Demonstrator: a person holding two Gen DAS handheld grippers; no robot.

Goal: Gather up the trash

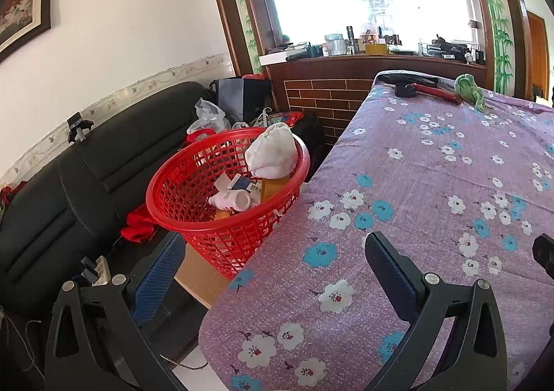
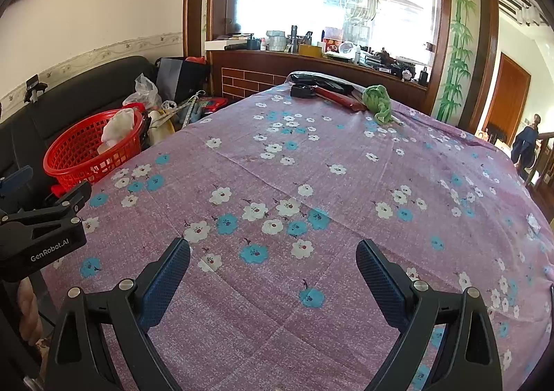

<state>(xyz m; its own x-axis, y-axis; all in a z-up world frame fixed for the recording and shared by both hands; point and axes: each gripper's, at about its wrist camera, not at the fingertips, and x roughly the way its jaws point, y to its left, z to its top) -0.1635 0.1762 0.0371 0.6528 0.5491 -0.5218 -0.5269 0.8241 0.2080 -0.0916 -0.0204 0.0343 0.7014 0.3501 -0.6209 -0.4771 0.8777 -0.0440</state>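
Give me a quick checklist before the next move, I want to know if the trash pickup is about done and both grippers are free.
1. Left gripper open, nothing held: ok.
2. Right gripper open, nothing held: ok.
3. Basket upright beside the table: ok.
4. Trash in basket, white wad and bottle inside: ok.
5. Tablecloth near the grippers bare of trash: ok.
6. Green cloth and dark items at the far edge, trash or not: cannot tell.

The only readable text is "GenRobot.AI", printed in white on the black body of the left gripper.
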